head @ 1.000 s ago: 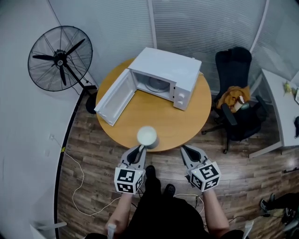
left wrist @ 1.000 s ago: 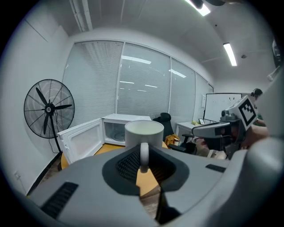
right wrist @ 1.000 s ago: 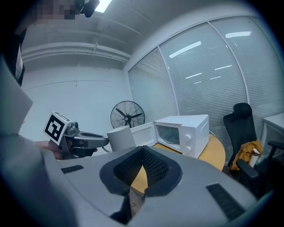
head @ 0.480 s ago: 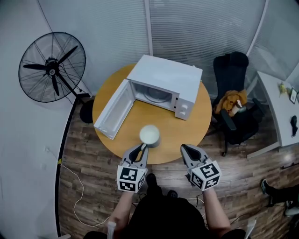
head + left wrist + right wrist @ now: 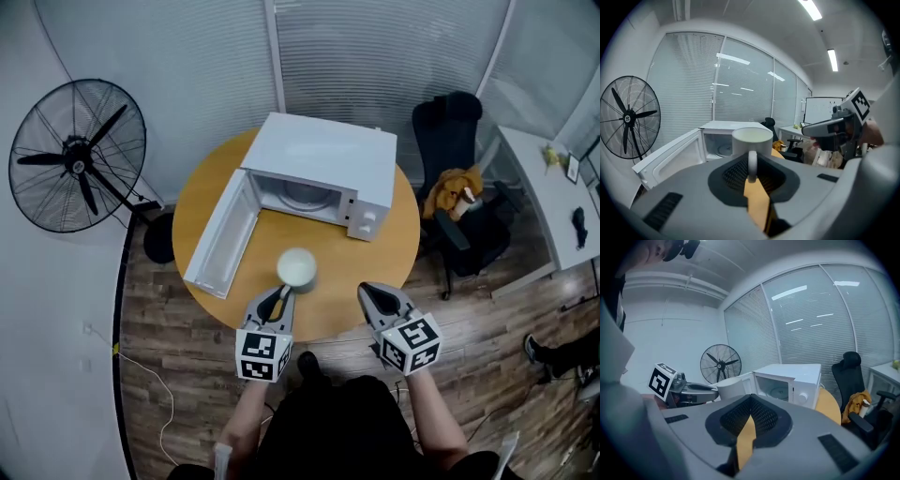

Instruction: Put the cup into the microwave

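Observation:
A white cup [image 5: 297, 268] hangs over the near part of the round wooden table [image 5: 384, 248]. My left gripper [image 5: 281, 296] is shut on its handle [image 5: 752, 164], and the cup body [image 5: 751, 139] stands upright just past the jaws. Beyond it sits the white microwave [image 5: 323, 155] with its door [image 5: 219, 236] swung open to the left and the glass plate [image 5: 303, 195] showing inside. My right gripper [image 5: 367, 292] is level with the left one, to the cup's right. Its jaws [image 5: 749, 403] are shut with nothing in them.
A black standing fan [image 5: 73, 156] is at the left of the table. A black office chair [image 5: 450, 141] with an orange cloth is at the right, and beside it a grey desk [image 5: 553, 202]. Blinds cover the glass wall behind. A cable lies on the wooden floor.
Both grippers and the cup have moved forward, from the table's near edge to over the table, closer to the open microwave. The grip on the handle is unchanged.

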Motion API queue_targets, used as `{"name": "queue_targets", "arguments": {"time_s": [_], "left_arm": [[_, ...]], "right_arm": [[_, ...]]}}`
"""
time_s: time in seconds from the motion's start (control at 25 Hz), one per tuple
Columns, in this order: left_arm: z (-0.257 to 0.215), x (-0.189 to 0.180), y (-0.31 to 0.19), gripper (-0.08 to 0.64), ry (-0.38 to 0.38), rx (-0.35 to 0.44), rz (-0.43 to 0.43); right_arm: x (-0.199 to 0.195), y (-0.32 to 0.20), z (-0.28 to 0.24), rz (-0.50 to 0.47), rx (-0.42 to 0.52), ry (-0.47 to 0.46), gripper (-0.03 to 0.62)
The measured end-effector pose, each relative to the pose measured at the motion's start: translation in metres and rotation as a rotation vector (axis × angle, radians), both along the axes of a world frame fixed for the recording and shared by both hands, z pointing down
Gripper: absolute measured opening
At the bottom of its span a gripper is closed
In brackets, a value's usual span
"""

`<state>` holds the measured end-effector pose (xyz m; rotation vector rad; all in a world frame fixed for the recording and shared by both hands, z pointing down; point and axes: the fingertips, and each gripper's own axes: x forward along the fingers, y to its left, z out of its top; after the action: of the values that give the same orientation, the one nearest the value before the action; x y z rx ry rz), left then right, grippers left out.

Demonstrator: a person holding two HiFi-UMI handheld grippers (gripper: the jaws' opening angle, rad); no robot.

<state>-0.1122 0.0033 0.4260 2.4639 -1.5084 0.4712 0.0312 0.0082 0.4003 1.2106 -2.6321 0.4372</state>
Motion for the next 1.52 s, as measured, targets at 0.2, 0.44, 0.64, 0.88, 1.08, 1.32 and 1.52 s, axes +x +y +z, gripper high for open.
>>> {"name": "queue_targets", "arguments": {"time_s": [0.2, 0.44, 0.64, 0.88, 1.08, 1.32, 1.52], "left_arm": [[0.012, -0.011, -0.015, 0.042, -0.014, -0.020, 0.030], [0.027, -0.020, -0.029, 0.043, -0.020, -0.054, 0.035], [0.043, -0.021, -0.047, 0.043, -0.008, -0.073, 0.025], [0.059, -0.017, -0.082, 0.043, -0.010, -0.084, 0.015], [0.076, -0.010, -0.117, 0.043, -0.041, -0.069, 0.014], [0.095, -0.005, -0.158, 0.042, -0.054, -0.052, 0.001], [0.106, -0.004, -0.190, 0.043, -0.071, -0.037, -0.006]], "right_arm": [[-0.013, -0.010, 0.009, 0.029, -0.026, -0.004, 0.009], [-0.025, -0.023, 0.017, 0.036, -0.044, -0.012, 0.009], [-0.026, -0.041, 0.027, 0.027, -0.070, -0.010, 0.009], [-0.022, -0.067, 0.039, 0.023, -0.094, -0.012, 0.009], [-0.018, -0.092, 0.056, 0.006, -0.113, -0.014, 0.009], [-0.015, -0.119, 0.075, -0.010, -0.133, -0.011, 0.009], [-0.018, -0.138, 0.088, -0.017, -0.153, -0.019, 0.009]]}}
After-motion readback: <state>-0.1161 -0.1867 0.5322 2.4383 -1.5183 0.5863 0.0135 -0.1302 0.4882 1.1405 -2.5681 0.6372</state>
